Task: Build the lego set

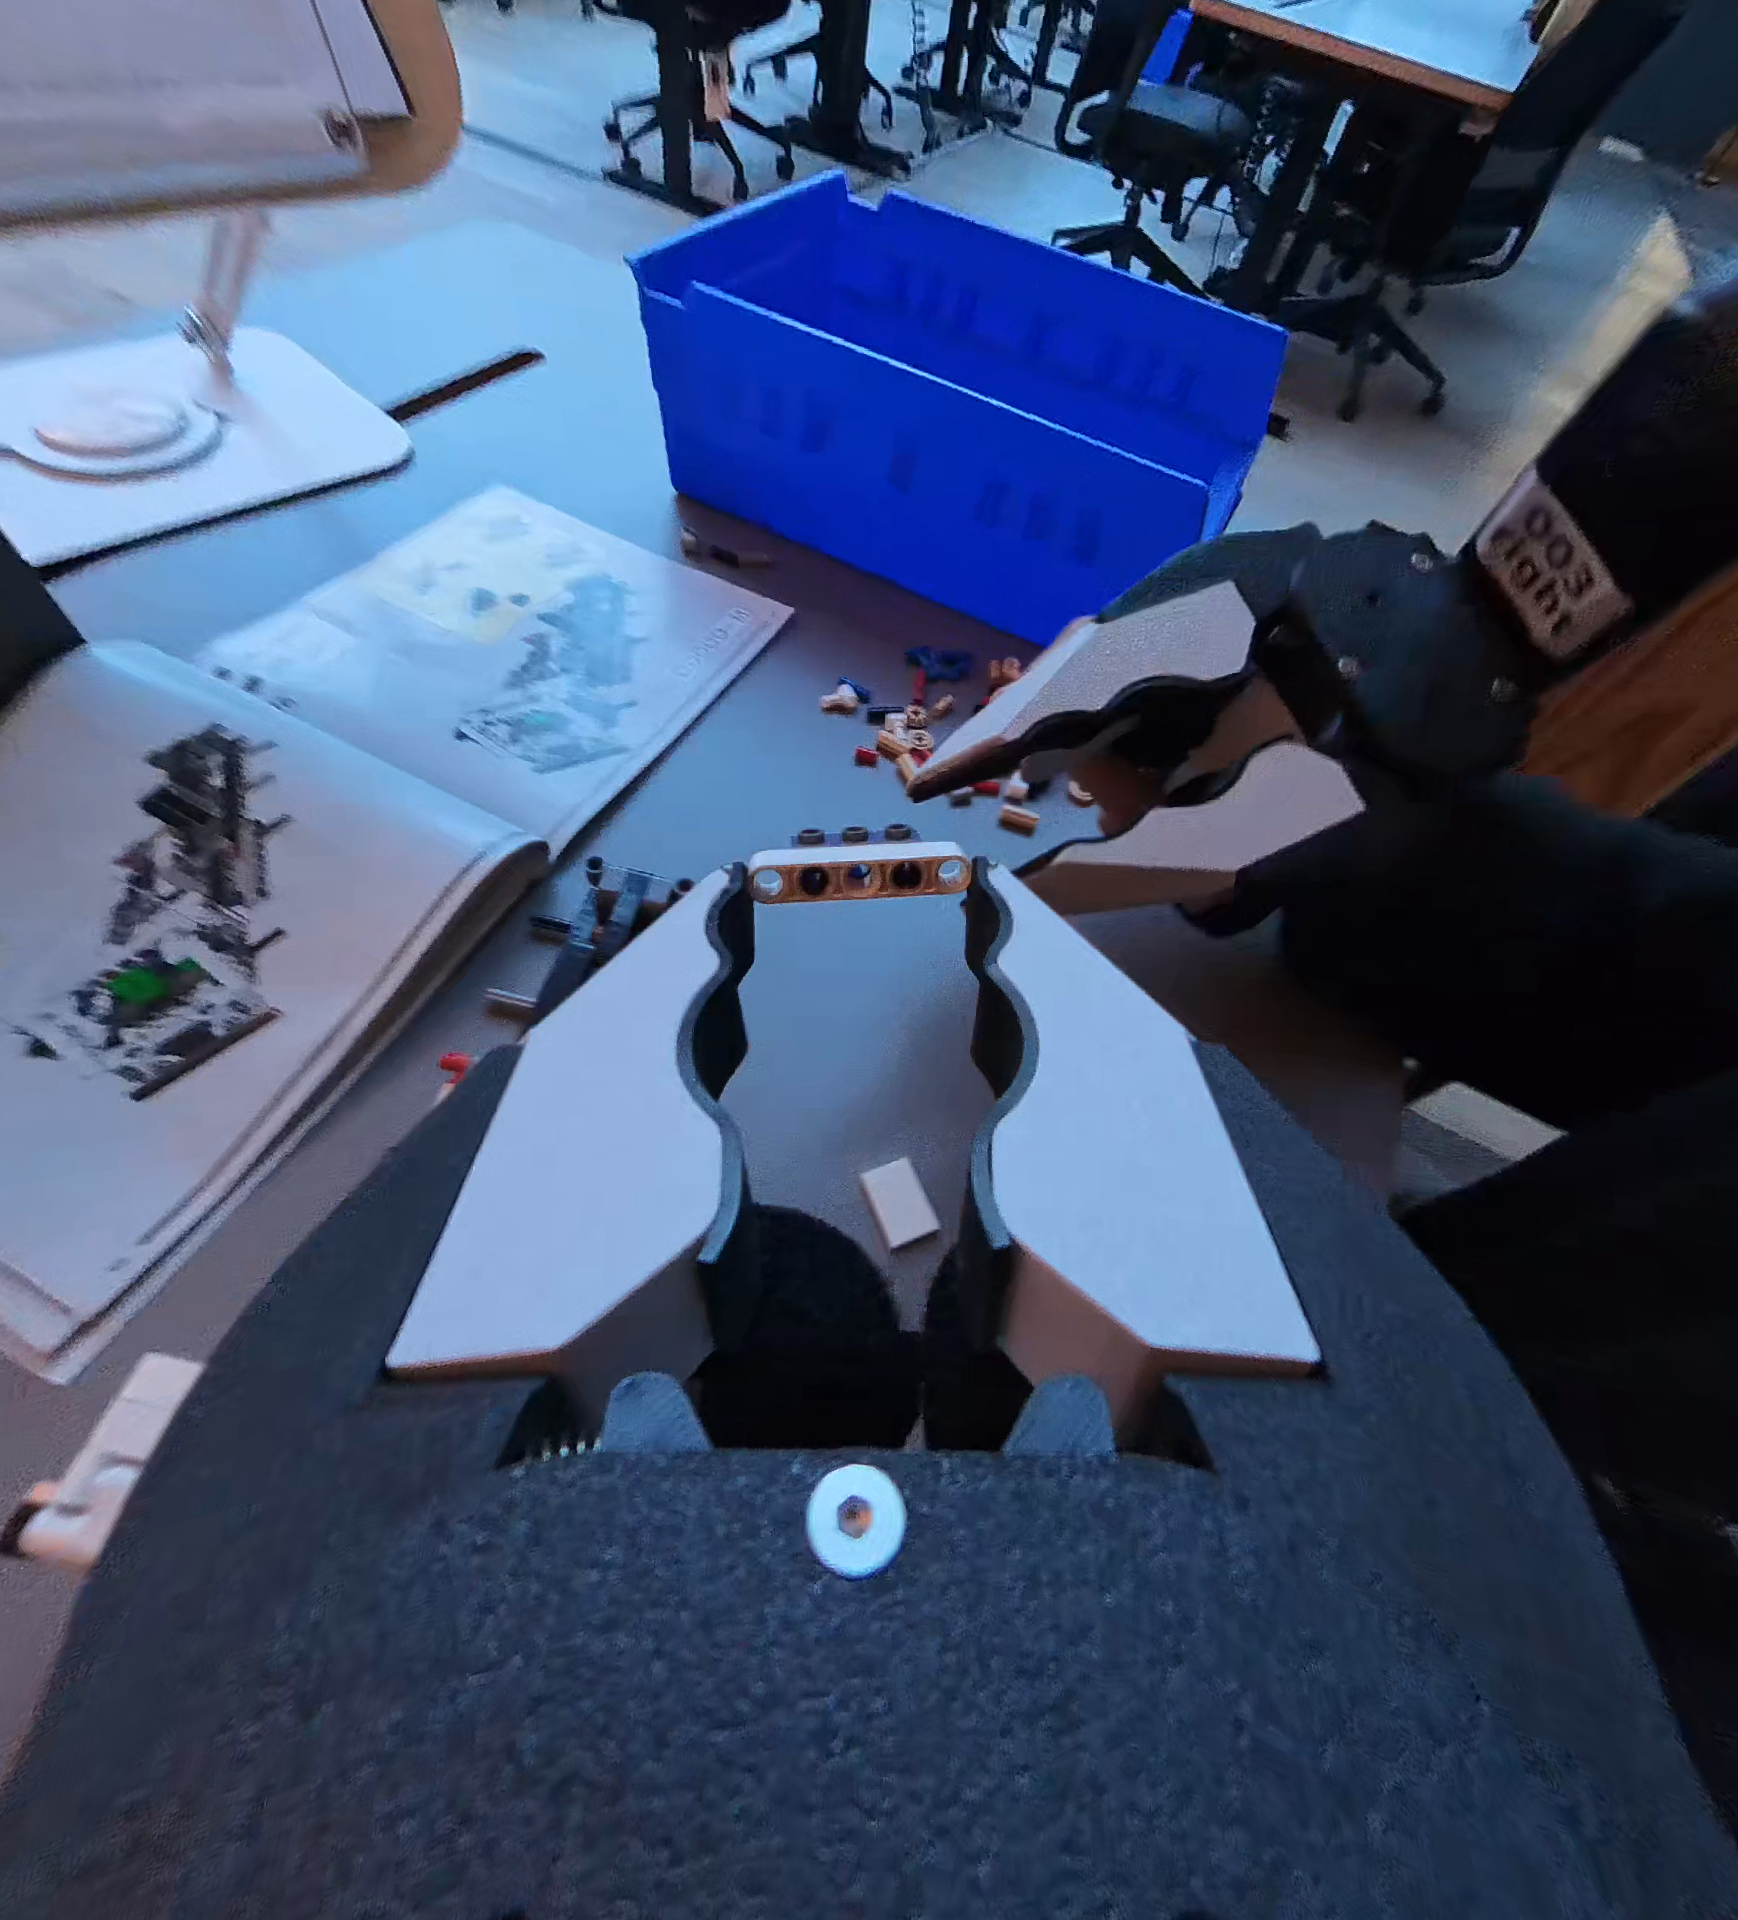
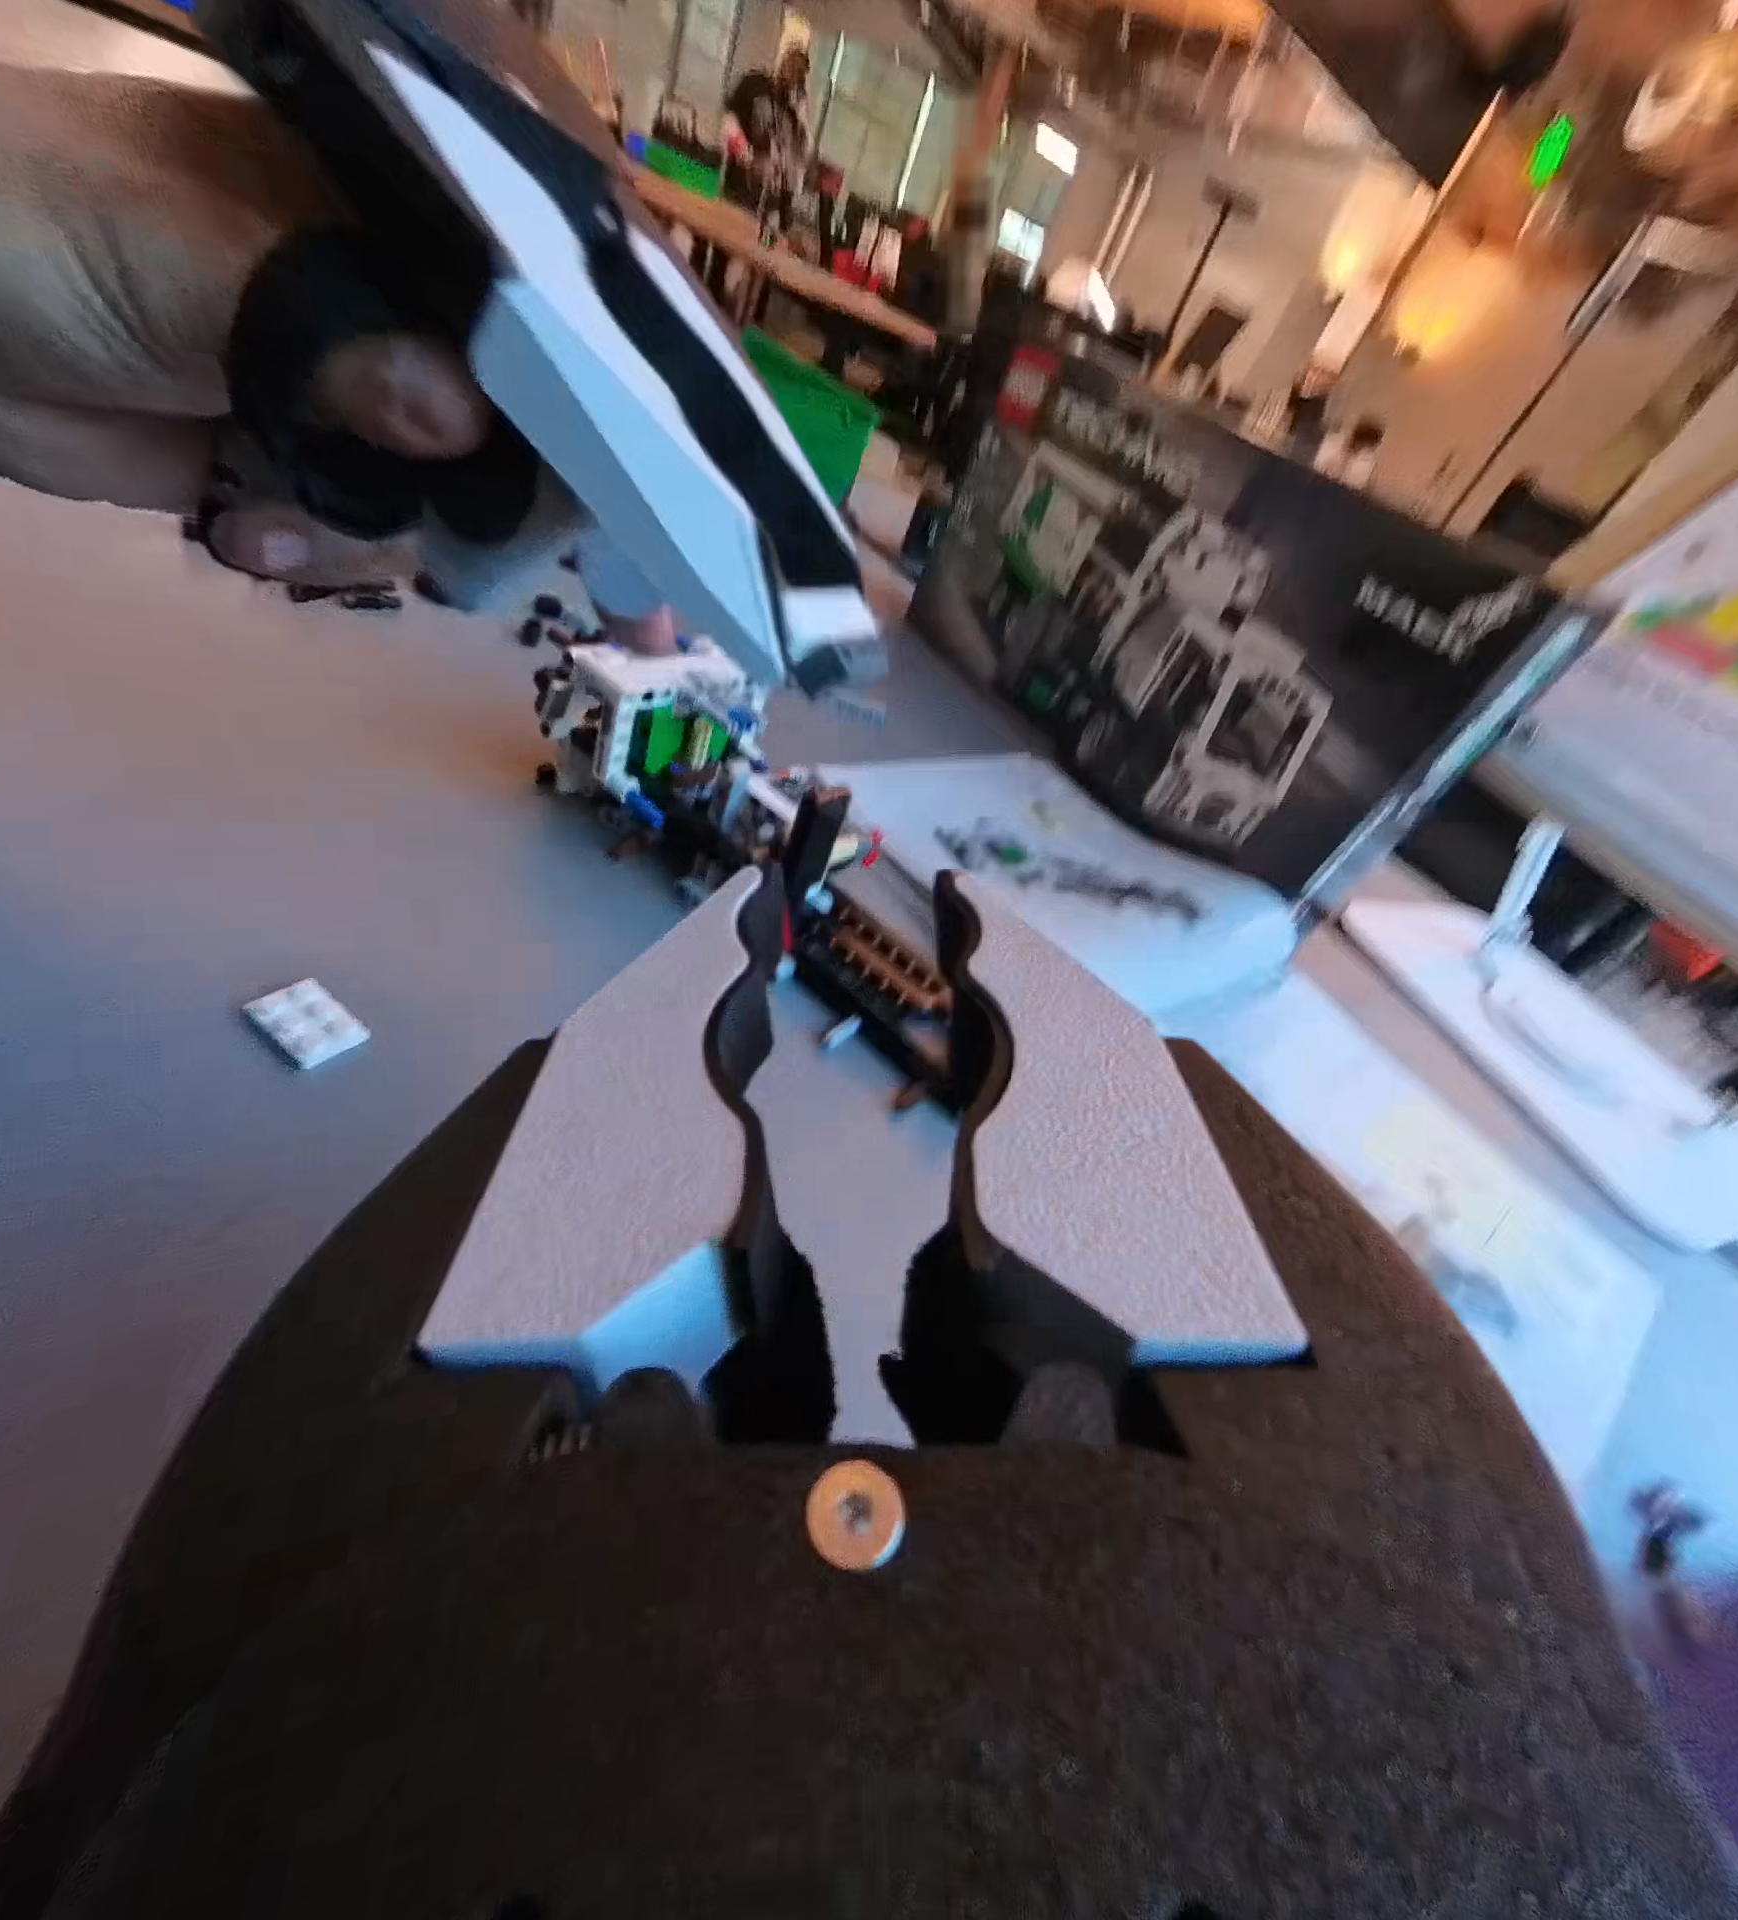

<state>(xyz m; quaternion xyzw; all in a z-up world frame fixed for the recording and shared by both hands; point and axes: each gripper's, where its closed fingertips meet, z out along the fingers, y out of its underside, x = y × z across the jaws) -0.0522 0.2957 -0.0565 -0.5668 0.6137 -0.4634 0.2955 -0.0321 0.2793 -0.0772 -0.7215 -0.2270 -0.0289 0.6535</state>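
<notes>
- Lego beam, tan with a row of holes, sits crosswise between the tips of the left gripper, above the dark bench; the jaws are clamped on its two ends.
- Left wrist view, at 9 o'clock: an open instruction booklet lies flat on the bench, with a white stand base beyond it at 10 o'clock.
- At 12 o'clock: a blue bin stands on the bench, well beyond the held beam.
- At 1 o'clock of the beam: a scatter of small loose pieces, tan, red and blue, lies between the bin and the beam.
- At 3 o'clock: the right gripper reaches in from the right, tips over the loose pieces; its jaw gap cannot be judged from this side view.
- Near the frame centre, between the left fingers: a small tan plate lies on the bench.
- Right wrist view, at 9 o'clock: a small white studded plate lies alone on the bench.
- At 11 o'clock: a partly built white, green and black model stands on the bench, under the left gripper's body.
- At 12 o'clock: the right gripper's jaws stand apart, holding nothing, with a dark assembly on the bench seen between them.
- At 2 o'clock: the dark set box stands upright behind the booklet; this view is blurred.
</notes>
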